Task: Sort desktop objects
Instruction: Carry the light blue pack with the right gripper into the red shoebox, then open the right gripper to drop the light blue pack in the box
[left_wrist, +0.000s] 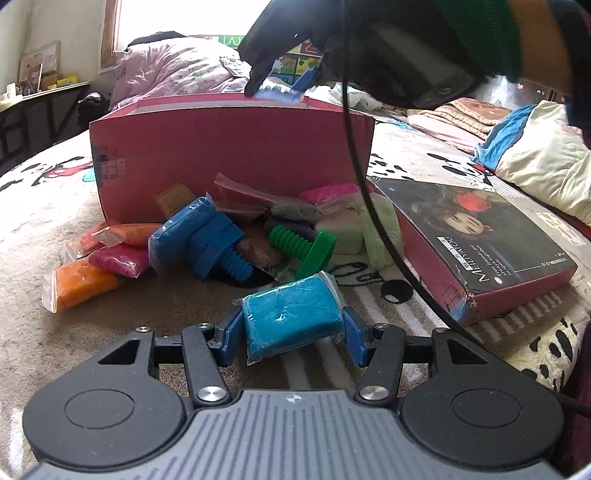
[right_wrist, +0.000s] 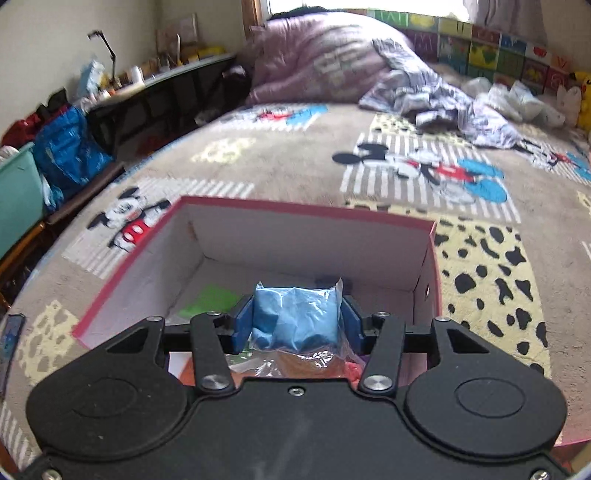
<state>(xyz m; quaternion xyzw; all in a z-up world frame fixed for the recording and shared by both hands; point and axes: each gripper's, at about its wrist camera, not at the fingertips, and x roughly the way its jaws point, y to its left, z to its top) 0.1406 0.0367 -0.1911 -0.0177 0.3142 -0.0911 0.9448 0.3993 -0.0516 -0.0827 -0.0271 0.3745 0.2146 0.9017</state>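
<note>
Left gripper (left_wrist: 291, 326) jaws clamp bagged teal clay block (left_wrist: 291, 321) above patterned blanket (left_wrist: 166, 306). Right gripper (right_wrist: 295, 319) jaws pinch bagged light-blue clay packet (right_wrist: 295, 317) over open pink cardboard box (right_wrist: 303, 242).

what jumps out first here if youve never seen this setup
The pink box on the cartoon blanket, a heap of bright clay packets at its foot. Each gripper has its jaws shut on a blue packet: the left gripper low before the heap, the right gripper above the open box.
</note>
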